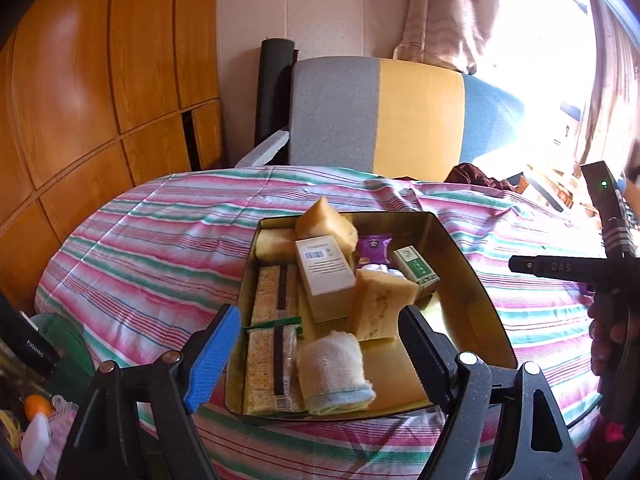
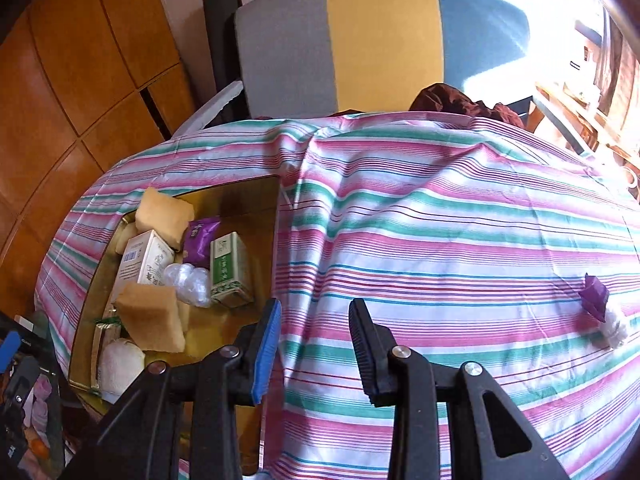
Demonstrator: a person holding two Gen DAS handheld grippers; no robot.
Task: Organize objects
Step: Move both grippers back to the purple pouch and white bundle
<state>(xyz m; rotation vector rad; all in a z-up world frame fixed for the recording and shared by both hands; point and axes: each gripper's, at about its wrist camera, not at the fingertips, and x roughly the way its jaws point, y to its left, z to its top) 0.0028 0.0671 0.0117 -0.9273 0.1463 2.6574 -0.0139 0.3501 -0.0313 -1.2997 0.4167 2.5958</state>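
1. Left view: the left gripper (image 1: pixel 316 344) hangs over the tin (image 1: pixel 472 280) on the striped cloth (image 1: pixel 160 240). Its fingers are wide apart and hold nothing. Below them lie a rolled towel (image 1: pixel 334 372) and a sponge (image 1: pixel 380 304). Both look soft and light, so I think a squeeze across the middle works. The white box (image 1: pixel 326 272) looks stiff; hold its flat sides.

2. Right view: the right gripper (image 2: pixel 314 348) is over the cloth beside the tin. Its fingers are apart and empty. Only this view shows a purple packet (image 2: pixel 596 298) far right on the cloth, well apart from the tin. It looks thin, light and crinkly, so pinch an edge.
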